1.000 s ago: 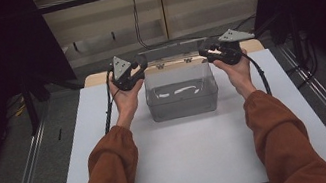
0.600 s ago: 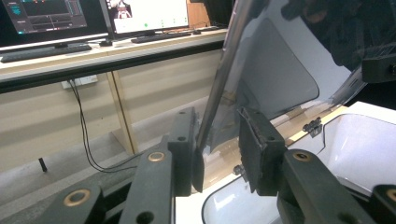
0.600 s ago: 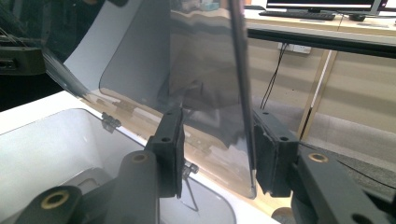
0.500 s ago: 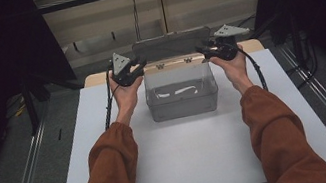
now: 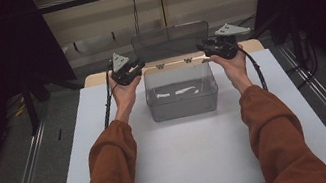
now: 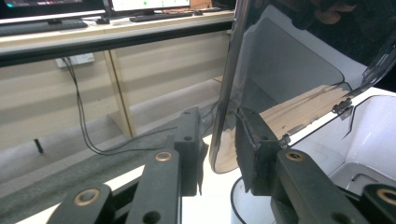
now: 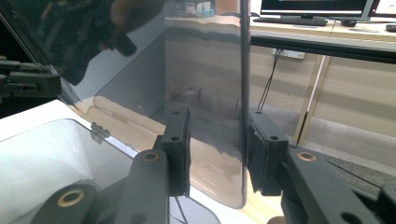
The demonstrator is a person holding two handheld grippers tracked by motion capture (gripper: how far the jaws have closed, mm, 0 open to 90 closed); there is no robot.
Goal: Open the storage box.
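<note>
Your left tool and right tool each straddle a side edge of the lid, jaws spread, not pinching. The lid stands upright, hinged behind the box on the bench.

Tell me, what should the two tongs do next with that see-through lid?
Probably tip the smoky transparent hinged lid a bit farther back. It stands about upright on the clear plastic box, with the left tongs and right tongs straddling its side edges, jaws not visibly closed.
</note>
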